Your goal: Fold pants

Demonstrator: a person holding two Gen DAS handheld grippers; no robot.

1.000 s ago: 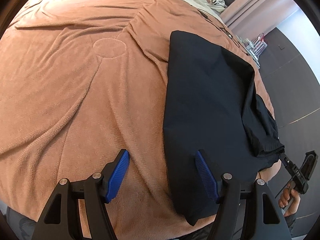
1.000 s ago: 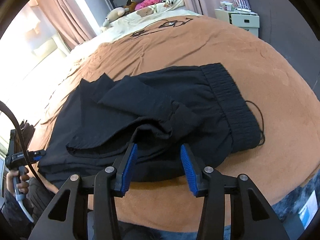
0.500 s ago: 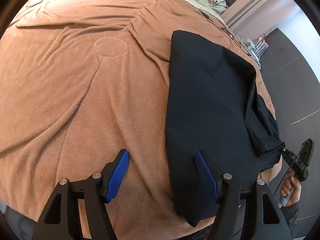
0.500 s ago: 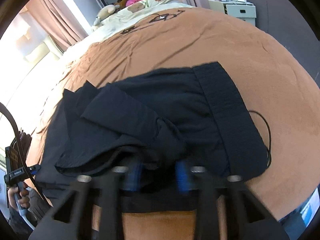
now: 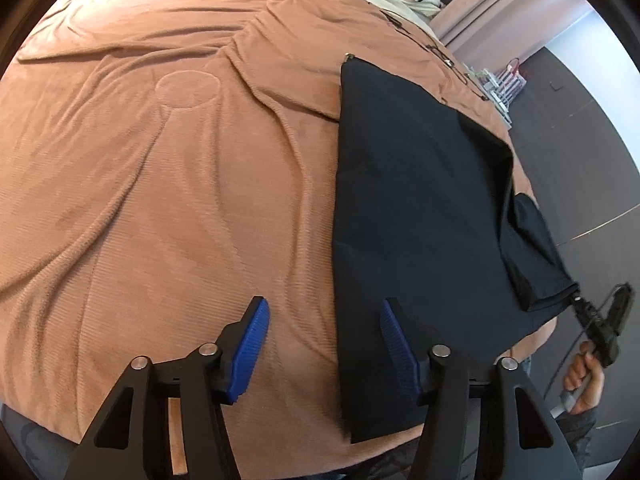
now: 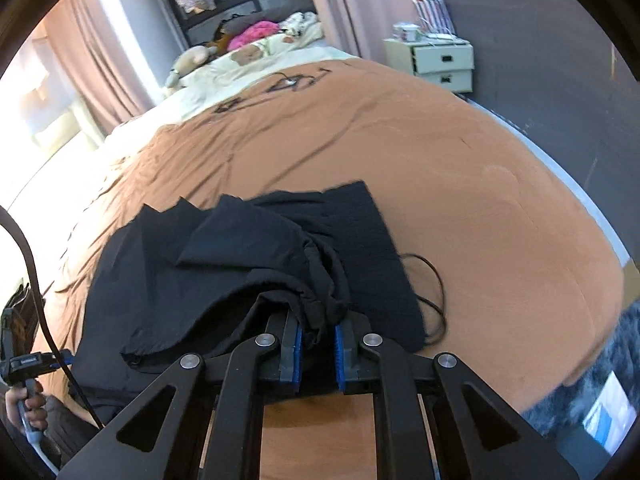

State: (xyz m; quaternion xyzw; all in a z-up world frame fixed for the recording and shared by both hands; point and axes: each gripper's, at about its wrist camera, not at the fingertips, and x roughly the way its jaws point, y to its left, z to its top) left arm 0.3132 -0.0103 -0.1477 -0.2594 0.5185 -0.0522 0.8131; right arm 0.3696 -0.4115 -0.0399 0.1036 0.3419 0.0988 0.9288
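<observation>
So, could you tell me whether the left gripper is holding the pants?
No, the left gripper is open, its fingers straddling the edge of the pants.

The left gripper (image 5: pixel 322 340) has black angular arms with triangular cut-outs, silver round screws at the joints and ribbed blue pads (image 5: pixel 250 346). The right gripper (image 6: pixel 317 346) is built the same, with its blue pads edge-on. A black cable (image 6: pixel 28 268) curves to the left handle. Each gripping hand (image 5: pixel 584 380) shows bare skin around what seems a grey grip.
</observation>
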